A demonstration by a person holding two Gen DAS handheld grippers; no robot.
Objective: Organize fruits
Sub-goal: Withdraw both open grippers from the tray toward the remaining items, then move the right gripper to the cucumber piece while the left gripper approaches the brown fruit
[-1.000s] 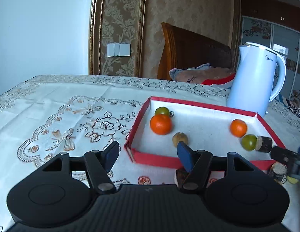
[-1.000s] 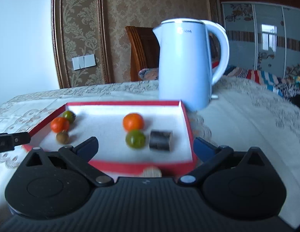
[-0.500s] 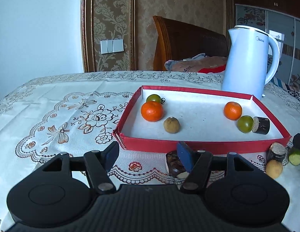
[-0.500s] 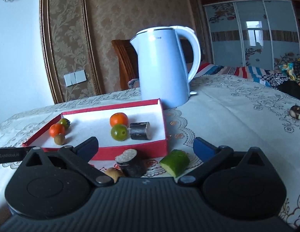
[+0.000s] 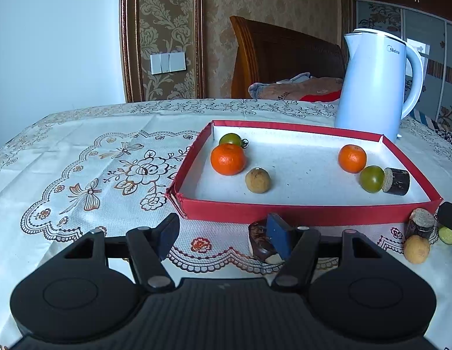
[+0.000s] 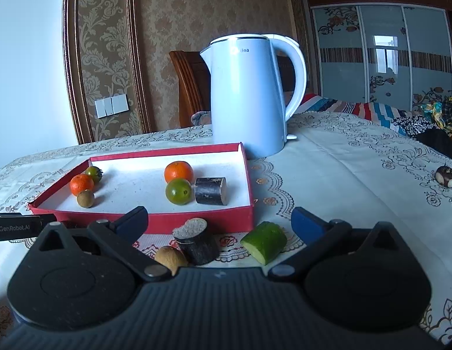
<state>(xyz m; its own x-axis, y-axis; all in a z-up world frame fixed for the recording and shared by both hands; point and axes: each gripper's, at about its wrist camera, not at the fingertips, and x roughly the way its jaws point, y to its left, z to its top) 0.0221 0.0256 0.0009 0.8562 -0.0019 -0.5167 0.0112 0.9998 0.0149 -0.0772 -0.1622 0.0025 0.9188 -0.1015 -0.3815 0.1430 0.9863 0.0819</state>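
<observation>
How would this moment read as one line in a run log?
tray: six pieces inside | left tool: open, empty | right tool: open, over cucumber piece | outside tray: four pieces near front wall

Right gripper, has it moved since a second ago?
Yes. The right gripper has drawn back from the red tray: the tray's near wall sat at its fingertips, and now a cucumber piece on the tablecloth shows between them.

My tray [image 5: 310, 214] has red walls and a white floor, holding two orange mandarins [image 5: 227, 159], two green tomatoes [image 5: 371, 178], a tan round fruit [image 5: 257, 180] and a dark-skinned cane piece [image 5: 397, 181]. The surface [image 5: 80, 157] wears a cream lace cloth with brown and gold flowers. The kettle [image 5: 371, 87] at its far edge is pale blue-white; each tool [image 5: 224, 234] of mine is black with blue pads [image 6: 306, 221].
</observation>
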